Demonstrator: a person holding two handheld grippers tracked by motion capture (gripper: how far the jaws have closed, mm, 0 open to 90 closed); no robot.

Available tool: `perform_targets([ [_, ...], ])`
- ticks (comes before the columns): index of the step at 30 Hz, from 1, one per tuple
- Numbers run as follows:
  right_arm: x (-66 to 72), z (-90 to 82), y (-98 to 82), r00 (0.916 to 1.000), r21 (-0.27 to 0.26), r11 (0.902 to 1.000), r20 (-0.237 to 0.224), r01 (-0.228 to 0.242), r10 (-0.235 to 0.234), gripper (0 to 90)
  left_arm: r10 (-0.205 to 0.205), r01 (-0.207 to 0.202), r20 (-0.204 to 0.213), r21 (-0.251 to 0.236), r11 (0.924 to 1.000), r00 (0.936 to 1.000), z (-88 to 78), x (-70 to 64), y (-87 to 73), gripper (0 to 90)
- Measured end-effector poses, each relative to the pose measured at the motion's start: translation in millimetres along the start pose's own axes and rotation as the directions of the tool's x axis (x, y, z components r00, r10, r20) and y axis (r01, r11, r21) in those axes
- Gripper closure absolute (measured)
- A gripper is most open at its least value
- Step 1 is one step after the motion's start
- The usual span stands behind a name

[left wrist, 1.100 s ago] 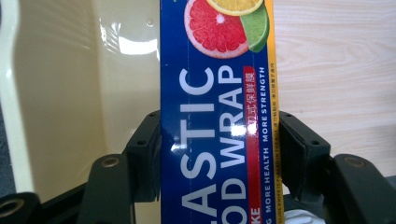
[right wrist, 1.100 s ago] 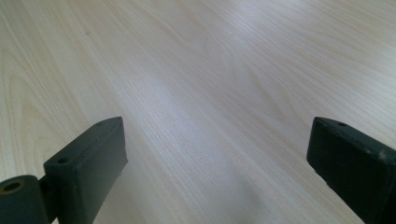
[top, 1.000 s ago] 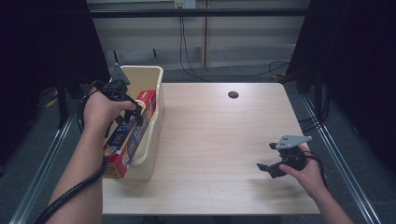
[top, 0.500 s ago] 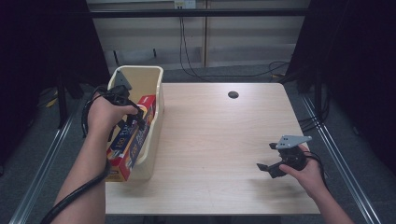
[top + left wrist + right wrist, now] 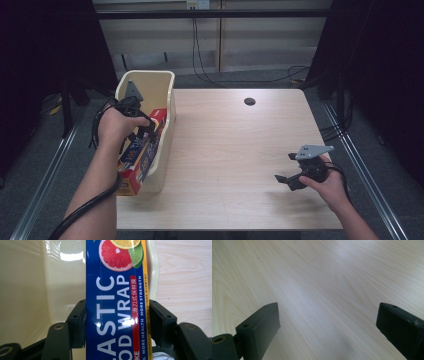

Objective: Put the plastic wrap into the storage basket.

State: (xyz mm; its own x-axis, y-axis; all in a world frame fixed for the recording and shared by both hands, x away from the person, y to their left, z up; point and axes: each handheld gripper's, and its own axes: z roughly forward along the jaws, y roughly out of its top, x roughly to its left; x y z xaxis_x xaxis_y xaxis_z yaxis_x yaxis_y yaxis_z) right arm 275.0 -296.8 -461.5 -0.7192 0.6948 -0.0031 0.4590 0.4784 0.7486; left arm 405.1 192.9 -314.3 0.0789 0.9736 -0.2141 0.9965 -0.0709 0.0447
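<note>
A long blue and red plastic wrap box (image 5: 142, 155) leans in the cream plastic bin (image 5: 157, 87) at the table's left edge, its near end sticking out over the bin's front. My left gripper (image 5: 145, 129) is shut on the box partway along it. In the left gripper view both black pads press the sides of the plastic wrap box (image 5: 115, 302), with the bin's inner wall (image 5: 30, 290) behind. My right gripper (image 5: 286, 176) rests low over the table at the right front, jaws wide apart with nothing between them; its fingers (image 5: 259, 327) frame bare wood.
The light wooden table (image 5: 235, 150) has a dark round cable hole (image 5: 249, 101) near its far edge. Metal rails run along the floor on both sides. Cables hang behind the table.
My left hand has shifted the box slightly toward the far end of the bin. The right gripper has stayed in place.
</note>
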Motion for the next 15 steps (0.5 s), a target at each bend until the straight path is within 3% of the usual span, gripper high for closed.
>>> perform_targets([
  [15,0.7,0.4,-0.3,1.0,0.0,1.0,0.004,0.0,0.0,4.9,-0.027,0.027,-0.015,0.012,0.9996,0.9995,11.6,2.6,4.0,40.3],
])
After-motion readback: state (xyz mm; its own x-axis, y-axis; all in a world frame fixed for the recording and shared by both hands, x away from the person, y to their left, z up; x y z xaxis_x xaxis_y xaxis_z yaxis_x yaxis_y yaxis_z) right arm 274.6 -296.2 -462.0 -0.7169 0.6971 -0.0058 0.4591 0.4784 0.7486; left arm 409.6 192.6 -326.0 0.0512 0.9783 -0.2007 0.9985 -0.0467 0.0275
